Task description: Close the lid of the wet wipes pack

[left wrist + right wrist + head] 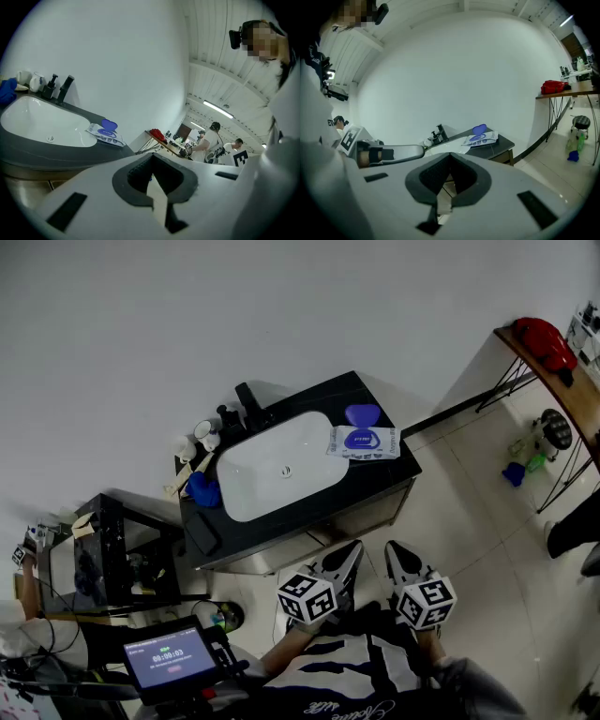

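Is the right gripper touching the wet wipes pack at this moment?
Apart. In the head view the right gripper hangs over the floor, well short of the counter where the wet wipes pack lies.

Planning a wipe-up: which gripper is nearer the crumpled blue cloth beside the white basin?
Left. The left gripper is held short of the blue cloth, off to its right; the right gripper is farther right.

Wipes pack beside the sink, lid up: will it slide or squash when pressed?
Likely squashes slightly: the wet wipes pack looks like a flat soft pouch. The raised lid looks like a thin hinged flap, probably light to fold down. Flat on the glossy dark counter, it may slide under a sideways push.
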A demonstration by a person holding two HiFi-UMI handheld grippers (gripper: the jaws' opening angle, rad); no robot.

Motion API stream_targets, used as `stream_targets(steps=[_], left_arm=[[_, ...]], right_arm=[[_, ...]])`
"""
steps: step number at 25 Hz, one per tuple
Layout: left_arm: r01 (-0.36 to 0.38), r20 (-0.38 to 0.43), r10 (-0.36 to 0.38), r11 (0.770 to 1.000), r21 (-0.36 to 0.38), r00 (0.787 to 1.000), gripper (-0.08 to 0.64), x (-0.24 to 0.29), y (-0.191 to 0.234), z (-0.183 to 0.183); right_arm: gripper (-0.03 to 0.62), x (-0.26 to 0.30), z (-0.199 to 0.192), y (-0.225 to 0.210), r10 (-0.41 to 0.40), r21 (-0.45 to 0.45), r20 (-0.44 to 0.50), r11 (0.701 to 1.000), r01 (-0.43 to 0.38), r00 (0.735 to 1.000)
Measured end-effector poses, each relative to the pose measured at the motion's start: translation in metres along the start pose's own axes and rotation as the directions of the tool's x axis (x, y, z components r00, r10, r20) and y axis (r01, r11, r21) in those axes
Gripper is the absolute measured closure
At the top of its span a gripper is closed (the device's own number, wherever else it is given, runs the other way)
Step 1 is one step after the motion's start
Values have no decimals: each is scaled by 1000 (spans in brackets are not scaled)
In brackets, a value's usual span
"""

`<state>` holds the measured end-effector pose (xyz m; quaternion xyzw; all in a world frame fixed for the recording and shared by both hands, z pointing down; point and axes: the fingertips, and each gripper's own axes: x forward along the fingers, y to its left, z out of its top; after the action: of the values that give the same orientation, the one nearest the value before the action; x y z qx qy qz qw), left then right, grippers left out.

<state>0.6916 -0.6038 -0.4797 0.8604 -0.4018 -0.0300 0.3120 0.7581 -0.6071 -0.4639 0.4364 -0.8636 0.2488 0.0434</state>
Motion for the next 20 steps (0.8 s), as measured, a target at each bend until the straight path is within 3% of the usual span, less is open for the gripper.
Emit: stream_targets(steps=[12, 20], left_arm=[[30, -97, -24, 998, 55, 995, 559, 93, 91, 55], [-7, -182, 11, 1000, 24, 983, 559, 136, 177, 71]], right_arm=[[594, 94, 45, -57, -43, 37, -8, 998, 43, 999], [594, 164, 69, -92, -98, 44, -19, 994, 99, 995]])
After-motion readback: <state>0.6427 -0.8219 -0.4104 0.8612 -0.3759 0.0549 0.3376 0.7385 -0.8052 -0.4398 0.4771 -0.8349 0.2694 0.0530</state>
